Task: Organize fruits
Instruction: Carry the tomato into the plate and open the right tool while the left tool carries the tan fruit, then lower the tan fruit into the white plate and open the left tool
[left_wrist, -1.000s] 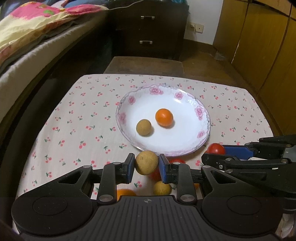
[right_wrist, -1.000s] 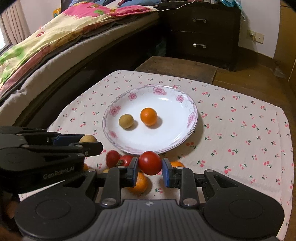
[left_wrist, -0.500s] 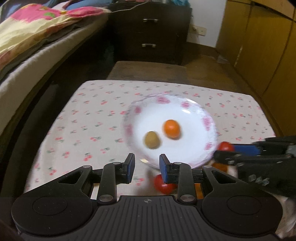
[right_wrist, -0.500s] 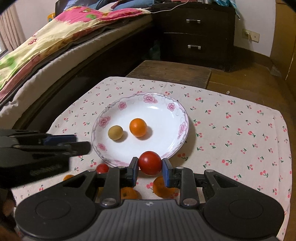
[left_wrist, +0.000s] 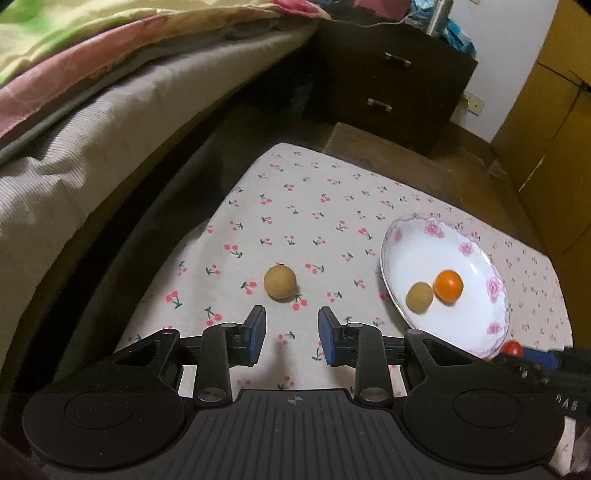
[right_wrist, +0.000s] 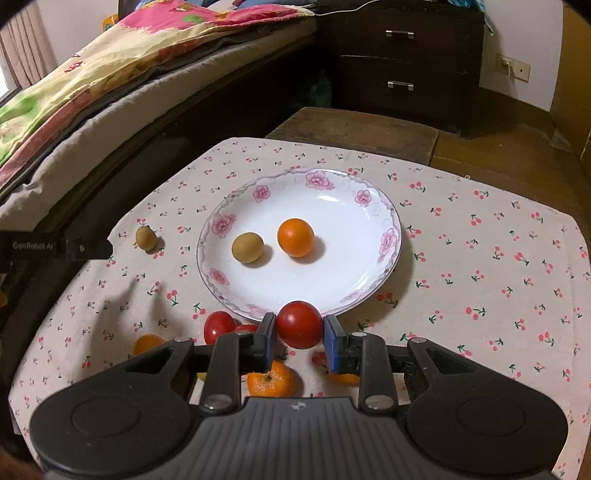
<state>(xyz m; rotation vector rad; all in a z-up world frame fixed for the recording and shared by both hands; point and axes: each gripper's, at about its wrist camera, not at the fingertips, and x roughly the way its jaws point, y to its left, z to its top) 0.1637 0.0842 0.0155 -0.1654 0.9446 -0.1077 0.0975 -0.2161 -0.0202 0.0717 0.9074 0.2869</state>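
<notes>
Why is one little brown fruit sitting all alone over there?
That brown fruit lies alone on the cherry-print cloth, left of the plate, apart from the other loose fruit. The left gripper behind it is empty.

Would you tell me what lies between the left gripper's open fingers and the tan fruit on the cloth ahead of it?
Only bare cherry-print cloth: in the left wrist view nothing sits between the left gripper and the tan fruit.

- In the right wrist view, an orange fruit (right_wrist: 341, 377) was mostly hidden behind the right hand-held gripper (right_wrist: 299, 345).
- A small red fruit (right_wrist: 246, 328) showed only its top there.
- In the left wrist view, the right hand-held gripper (left_wrist: 546, 363) ran off the edge, and a red fruit (left_wrist: 511, 348) at its tip was partly covered.
- The bed (left_wrist: 92, 110) was cut off.
</notes>
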